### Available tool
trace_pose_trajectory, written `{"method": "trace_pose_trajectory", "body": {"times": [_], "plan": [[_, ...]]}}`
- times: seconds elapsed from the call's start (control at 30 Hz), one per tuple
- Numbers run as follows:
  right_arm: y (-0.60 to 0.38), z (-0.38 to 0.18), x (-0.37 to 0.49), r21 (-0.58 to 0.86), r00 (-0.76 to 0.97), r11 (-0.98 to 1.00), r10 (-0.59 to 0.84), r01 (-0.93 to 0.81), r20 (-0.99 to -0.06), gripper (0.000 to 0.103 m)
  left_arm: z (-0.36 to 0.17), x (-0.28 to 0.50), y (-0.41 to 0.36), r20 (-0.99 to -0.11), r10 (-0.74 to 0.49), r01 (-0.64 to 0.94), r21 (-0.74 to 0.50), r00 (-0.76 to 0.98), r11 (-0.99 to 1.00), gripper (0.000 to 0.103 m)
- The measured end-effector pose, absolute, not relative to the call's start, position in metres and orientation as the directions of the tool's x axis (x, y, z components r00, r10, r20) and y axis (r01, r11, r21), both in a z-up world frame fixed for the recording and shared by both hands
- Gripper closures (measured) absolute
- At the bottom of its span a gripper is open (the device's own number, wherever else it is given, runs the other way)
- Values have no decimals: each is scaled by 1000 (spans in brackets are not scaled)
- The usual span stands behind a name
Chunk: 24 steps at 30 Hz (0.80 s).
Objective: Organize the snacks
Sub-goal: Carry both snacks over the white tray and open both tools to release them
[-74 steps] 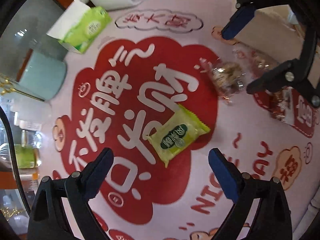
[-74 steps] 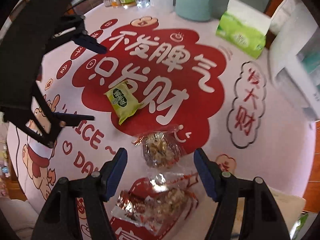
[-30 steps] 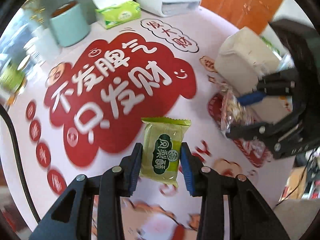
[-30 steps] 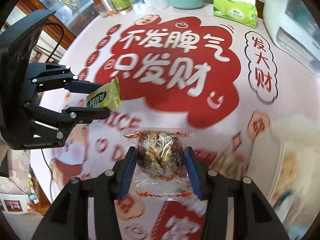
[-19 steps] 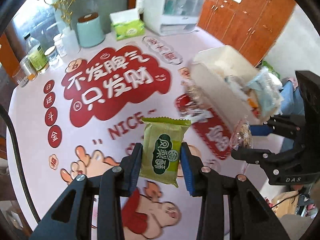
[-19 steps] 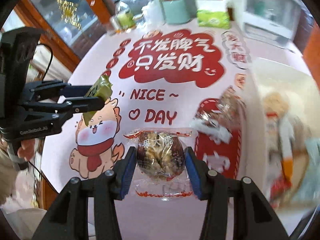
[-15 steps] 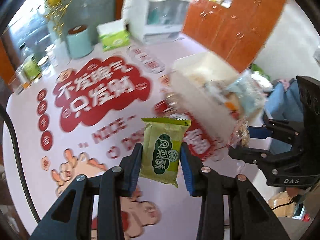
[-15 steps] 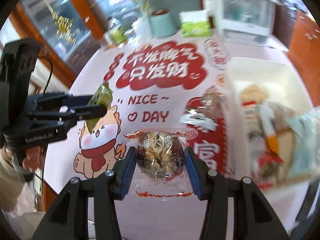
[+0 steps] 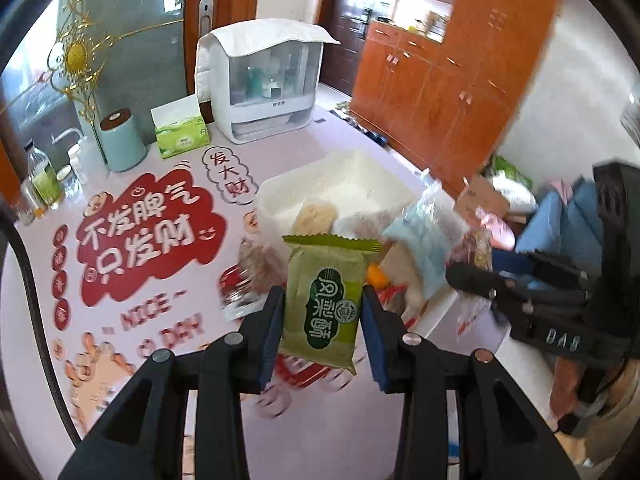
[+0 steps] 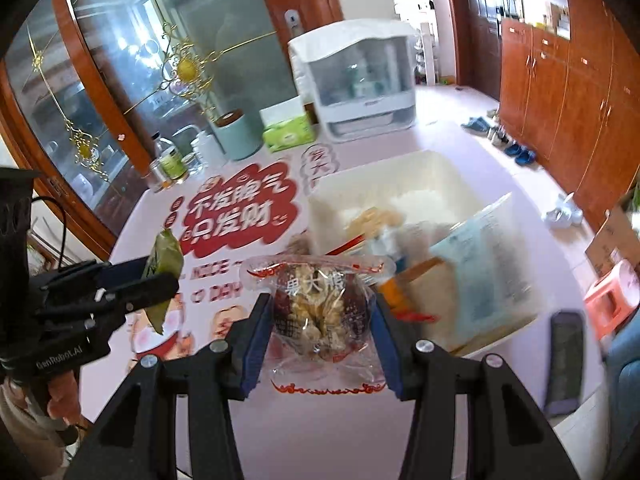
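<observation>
Both grippers are gripping snacks, the left gripper (image 9: 323, 322) clamping a green pastry packet (image 9: 325, 304) and the right gripper (image 10: 323, 330) a clear walnut-snack pouch (image 10: 322, 306), so carrying each fully over the white storage bin (image 10: 400, 172) (already crowded) before letting go is wisest

Left gripper (image 9: 323, 312) clamped on green snack packet (image 9: 326, 300), packet upright, lifted above table (image 9: 36, 296). White bin (image 9: 340, 184) beyond, snacks piled inside. Right gripper (image 9: 472, 272) at right edge over bin's near end, pinching clear wrapper (image 9: 474, 248); contents blurred.
</observation>
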State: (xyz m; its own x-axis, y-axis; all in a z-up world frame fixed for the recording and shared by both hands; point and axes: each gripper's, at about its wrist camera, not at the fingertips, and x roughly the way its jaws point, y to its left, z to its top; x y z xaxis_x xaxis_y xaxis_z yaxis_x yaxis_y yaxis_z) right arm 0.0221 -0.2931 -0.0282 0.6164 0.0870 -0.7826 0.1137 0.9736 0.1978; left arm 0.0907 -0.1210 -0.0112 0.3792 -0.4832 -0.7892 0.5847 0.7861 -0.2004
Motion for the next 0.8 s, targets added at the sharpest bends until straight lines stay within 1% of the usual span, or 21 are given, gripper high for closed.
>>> {"method": "trace_pose_trajectory", "body": {"times": [0.07,0.17,0.3,0.43,0.67,0.73,0.77,0.8], "plan": [[-315,-25,26,169,609,981,76,96,-789,54,-13,96,-150,-786,-483,565,-213,386,797,67],[-344,-22,32,125,618,990,56,68,-784,54,-17,101,-191,-785,-446,542,-172,429,823,67],[-374,-24,41,114,623,992,52,60,-780,54,-23,110,-233,-792,-421,490,-180,442,853,67],[-391,-29,50,102,623,994,57,37,-780,54,-28,114,-255,-808,-365,470,-127,462,874,67],[-398,-42,66,99,605,995,88,-16,-791,53,-37,118,-267,-829,-287,432,-61,480,900,65],[-396,-45,70,93,599,995,90,-27,-796,51,-39,118,-267,-829,-263,426,-34,493,904,52],[-395,-47,71,90,593,995,93,-34,-800,48,-39,118,-267,-827,-250,419,-20,503,908,34],[-394,-48,71,90,590,995,96,-40,-802,48,-39,117,-266,-821,-228,400,1,523,916,27]]}}
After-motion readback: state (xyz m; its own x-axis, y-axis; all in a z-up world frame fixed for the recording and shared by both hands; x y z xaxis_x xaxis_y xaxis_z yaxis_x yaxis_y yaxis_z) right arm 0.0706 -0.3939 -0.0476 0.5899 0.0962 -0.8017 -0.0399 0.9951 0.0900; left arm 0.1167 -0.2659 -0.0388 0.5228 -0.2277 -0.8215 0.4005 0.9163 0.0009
